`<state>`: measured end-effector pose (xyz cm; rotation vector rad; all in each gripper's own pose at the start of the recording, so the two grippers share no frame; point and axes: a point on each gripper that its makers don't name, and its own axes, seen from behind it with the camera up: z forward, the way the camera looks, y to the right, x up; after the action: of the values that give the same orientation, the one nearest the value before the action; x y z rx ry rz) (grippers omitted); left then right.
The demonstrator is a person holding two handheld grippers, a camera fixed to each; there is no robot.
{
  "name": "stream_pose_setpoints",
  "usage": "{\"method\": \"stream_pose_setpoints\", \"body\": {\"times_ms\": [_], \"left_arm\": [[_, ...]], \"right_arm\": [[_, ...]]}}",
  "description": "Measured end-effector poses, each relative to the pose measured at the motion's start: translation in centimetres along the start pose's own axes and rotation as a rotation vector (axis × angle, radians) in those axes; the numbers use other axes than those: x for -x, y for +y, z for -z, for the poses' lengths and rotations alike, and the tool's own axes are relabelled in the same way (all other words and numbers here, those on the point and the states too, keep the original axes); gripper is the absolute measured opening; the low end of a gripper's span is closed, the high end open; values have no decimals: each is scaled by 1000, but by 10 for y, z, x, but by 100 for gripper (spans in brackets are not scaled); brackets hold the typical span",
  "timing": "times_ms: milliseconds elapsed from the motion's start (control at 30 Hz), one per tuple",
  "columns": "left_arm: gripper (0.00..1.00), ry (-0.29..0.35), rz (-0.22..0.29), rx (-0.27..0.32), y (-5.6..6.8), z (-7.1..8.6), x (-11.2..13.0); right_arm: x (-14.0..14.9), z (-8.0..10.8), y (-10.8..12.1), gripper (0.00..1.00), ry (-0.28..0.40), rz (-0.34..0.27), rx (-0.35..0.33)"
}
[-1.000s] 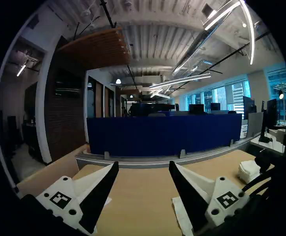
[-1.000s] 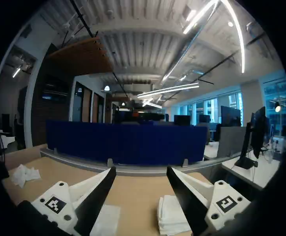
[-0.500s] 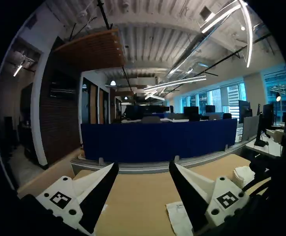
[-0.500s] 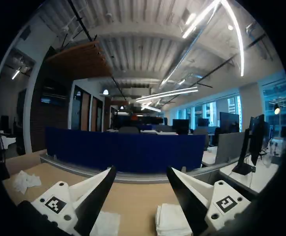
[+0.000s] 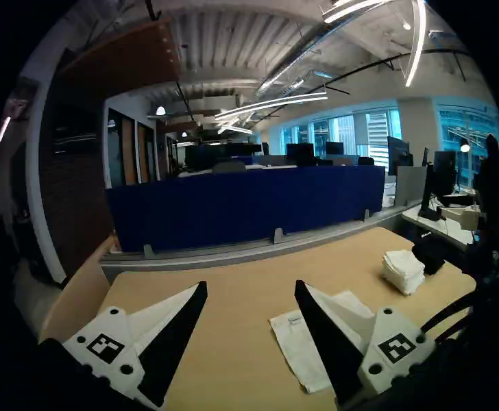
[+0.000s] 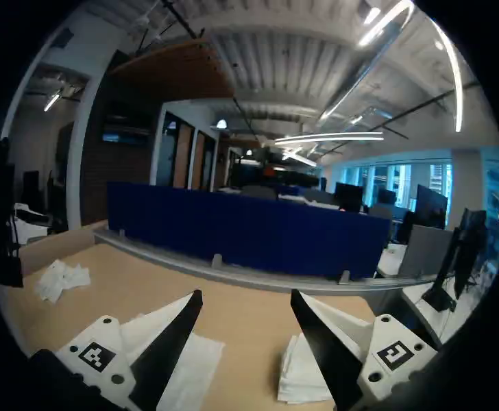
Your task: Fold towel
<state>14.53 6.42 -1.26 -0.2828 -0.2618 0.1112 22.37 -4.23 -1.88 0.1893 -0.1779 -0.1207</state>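
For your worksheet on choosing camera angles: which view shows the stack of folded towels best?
The left gripper view: the stack of folded towels sits whole on the table, clear of the fingers. In the right gripper view it lies closer but partly hidden behind a finger.

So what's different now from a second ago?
The left hand-held gripper and the right hand-held gripper tipped down toward the table, so more of the flat towel and the stack shows. Nothing was grabbed or let go. Both grippers stayed open and empty, and the towels lie where they were.
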Motion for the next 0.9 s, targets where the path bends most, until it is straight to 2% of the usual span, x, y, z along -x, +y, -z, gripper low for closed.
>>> {"method": "stream_pose_setpoints", "body": {"times_ms": [167, 267, 567, 700, 900], "left_arm": [[95, -104, -48, 104, 21, -3, 25], [95, -154, -69, 151, 31, -4, 41], [95, -226, -109, 226, 54, -12, 79], [95, -253, -126, 257, 65, -16, 106], [95, -317, -122, 299, 83, -22, 160]], "right_arm": [[28, 2, -27, 100, -121, 65, -141], [40, 4, -34, 100, -167, 76, -193], [70, 2, -45, 100, -226, 94, -250], [99, -2, -53, 100, -262, 95, -269], [152, -7, -66, 100, -323, 88, -298]]}}
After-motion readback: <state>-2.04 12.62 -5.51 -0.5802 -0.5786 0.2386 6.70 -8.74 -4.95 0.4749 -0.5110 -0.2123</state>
